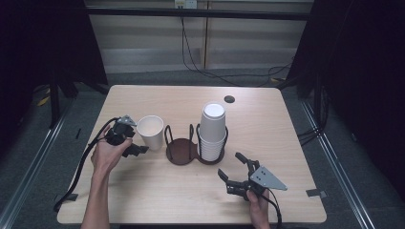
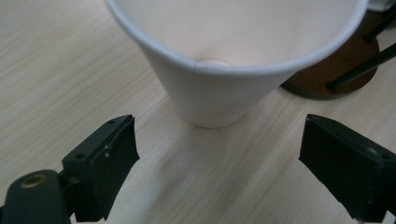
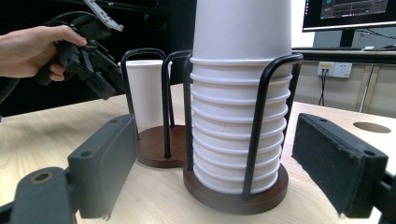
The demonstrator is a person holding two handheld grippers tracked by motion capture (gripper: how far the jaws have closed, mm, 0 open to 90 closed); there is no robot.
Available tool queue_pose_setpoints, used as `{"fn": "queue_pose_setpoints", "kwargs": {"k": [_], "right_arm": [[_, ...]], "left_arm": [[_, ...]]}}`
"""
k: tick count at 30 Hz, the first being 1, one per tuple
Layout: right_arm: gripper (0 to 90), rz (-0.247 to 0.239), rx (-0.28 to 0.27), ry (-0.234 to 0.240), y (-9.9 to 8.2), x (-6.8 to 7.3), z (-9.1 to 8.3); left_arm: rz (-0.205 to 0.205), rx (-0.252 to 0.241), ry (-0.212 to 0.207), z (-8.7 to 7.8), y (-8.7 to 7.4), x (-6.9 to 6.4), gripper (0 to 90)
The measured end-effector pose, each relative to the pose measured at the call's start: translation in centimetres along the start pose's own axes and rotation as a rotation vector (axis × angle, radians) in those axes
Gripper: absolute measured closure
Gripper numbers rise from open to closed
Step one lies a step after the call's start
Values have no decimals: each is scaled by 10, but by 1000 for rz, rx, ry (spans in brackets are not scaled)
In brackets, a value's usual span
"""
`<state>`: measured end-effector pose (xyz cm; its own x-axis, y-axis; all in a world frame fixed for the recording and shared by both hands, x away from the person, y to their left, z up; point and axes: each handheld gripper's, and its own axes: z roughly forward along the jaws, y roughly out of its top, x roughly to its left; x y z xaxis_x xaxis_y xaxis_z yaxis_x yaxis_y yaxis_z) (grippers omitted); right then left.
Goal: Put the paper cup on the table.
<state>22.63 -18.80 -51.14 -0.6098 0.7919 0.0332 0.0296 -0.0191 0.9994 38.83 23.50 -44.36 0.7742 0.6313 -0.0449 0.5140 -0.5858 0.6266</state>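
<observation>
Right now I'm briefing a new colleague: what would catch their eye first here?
The tall stack of white cups in its black wire holder at mid-table. Left of it stands a single paper cup, upright, with the left gripper beside it, its jaws apart and not touching it.

1. This looks like a lab or test room set up for recording, not a home.
2. A bare wooden table (image 1: 157,200) stands alone on a grey floor (image 1: 28,157), with dark curtains (image 1: 372,71) on both sides.
3. Loose cables (image 1: 200,62) hang down the pale back wall (image 1: 143,38).
4. A computer monitor (image 3: 345,14) and a wall socket (image 3: 337,69) sit behind the table.
</observation>
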Motion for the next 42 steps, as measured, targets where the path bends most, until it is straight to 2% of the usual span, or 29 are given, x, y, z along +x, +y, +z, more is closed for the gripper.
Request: {"fn": "queue_pose_setpoints", "kwargs": {"k": [6,8,10,13,15,17,22,24,25,26,28,30,32,34,37,39,41,42], "right_arm": [[137,-1,-2,-3,0,0,0],[137,1,-1,-4,0,0,0],[137,0,-1,-3,0,0,0],[137,-1,-2,-2,0,0,0],[137,-1,-2,-4,0,0,0],[137,-1,-2,-3,0,0,0],[137,-3,-3,-4,0,0,0],[137,-2,-2,-3,0,0,0],[137,-2,-3,-4,0,0,0],[137,-2,-3,-4,0,0,0],[137,-2,-3,-4,0,1,0],[137,-3,-4,-4,0,0,0],[137,-2,-3,-4,0,1,0],[136,-4,-3,-4,0,0,0],[136,-3,-3,-5,0,1,0],[136,-2,-3,-5,0,1,0],[137,-3,-4,-6,0,1,0],[136,-2,-3,-6,0,1,0]], "left_arm": [[-21,-112,-2,-17,-12,-10,157],[-28,-141,31,-22,-16,-15,154],[-40,-172,35,-25,-20,-19,157],[-29,-193,62,-29,-26,-26,160],[-31,-235,70,-32,-32,-31,159],[-28,-274,59,-35,-37,-36,168],[-23,-327,95,-37,-47,-54,188],[-26,-354,73,-37,-51,-62,189],[-32,-364,78,-38,-53,-67,197],[-27,-380,104,-39,-55,-72,210],[-18,-402,119,-40,-58,-81,211],[-21,-442,124,-41,-63,-90,210],[-56,-510,107,-39,-70,-95,210],[-53,-518,159,-36,-74,-99,210],[-67,-584,113,-32,-78,-109,181],[-72,-630,119,-26,-81,-118,180],[-71,-661,98,-19,-81,-124,179],[-64,-671,107,-16,-80,-128,169]]}}
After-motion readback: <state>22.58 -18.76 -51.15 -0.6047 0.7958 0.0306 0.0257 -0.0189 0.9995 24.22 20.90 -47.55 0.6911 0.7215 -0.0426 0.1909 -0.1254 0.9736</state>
